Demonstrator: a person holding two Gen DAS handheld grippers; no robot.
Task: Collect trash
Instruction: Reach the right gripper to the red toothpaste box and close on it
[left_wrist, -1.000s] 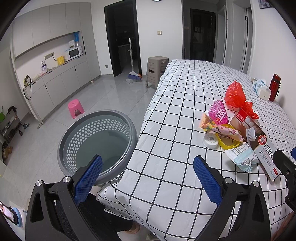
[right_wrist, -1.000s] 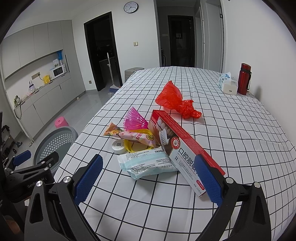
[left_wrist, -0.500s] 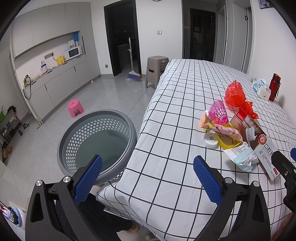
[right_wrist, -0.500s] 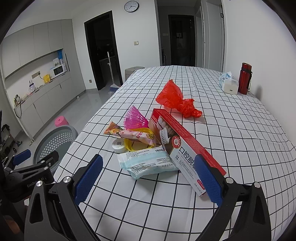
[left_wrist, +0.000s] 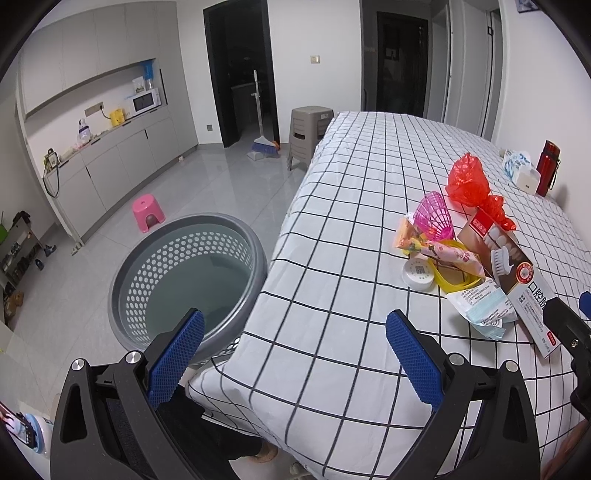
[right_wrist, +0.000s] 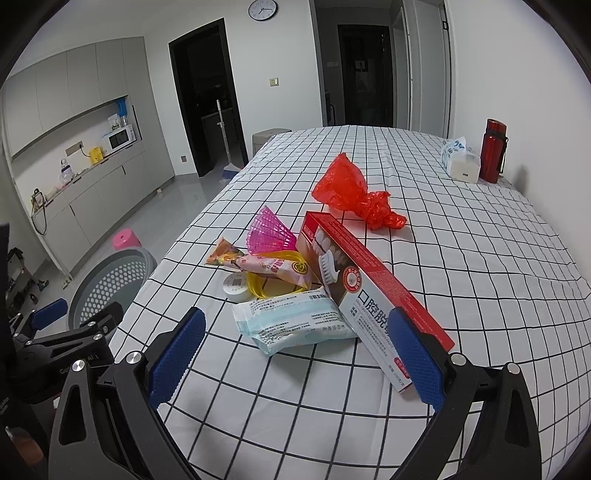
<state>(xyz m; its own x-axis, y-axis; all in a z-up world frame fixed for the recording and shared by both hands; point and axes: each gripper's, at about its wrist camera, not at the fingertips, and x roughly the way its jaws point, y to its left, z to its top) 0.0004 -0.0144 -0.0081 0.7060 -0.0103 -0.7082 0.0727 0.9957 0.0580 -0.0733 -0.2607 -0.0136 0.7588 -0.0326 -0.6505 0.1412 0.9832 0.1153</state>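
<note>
A heap of trash lies on the checked table (right_wrist: 461, 258): a red-and-white toothpaste box (right_wrist: 365, 291), a pale blue wipes packet (right_wrist: 291, 321), a pink snack wrapper (right_wrist: 273, 266), a yellow ring (right_wrist: 258, 288), a white round lid (right_wrist: 236, 286), a pink plastic cup (right_wrist: 271, 232) and a red plastic bag (right_wrist: 351, 192). My right gripper (right_wrist: 295, 358) is open just before the wipes packet and box. My left gripper (left_wrist: 295, 354) is open over the table's near corner, left of the heap (left_wrist: 461, 254). A grey perforated basket (left_wrist: 184, 280) stands on the floor beside the table.
A red bottle (right_wrist: 493, 149) and a tissue pack (right_wrist: 460, 158) stand at the table's far right by the wall. A pink stool (left_wrist: 147, 212), a grey stool (left_wrist: 308, 133) and a broom (left_wrist: 262, 144) are on the floor. Cabinets line the left wall.
Both grippers have edged slightly forward toward the heap. Both stay open and nothing on the table has moved.
</note>
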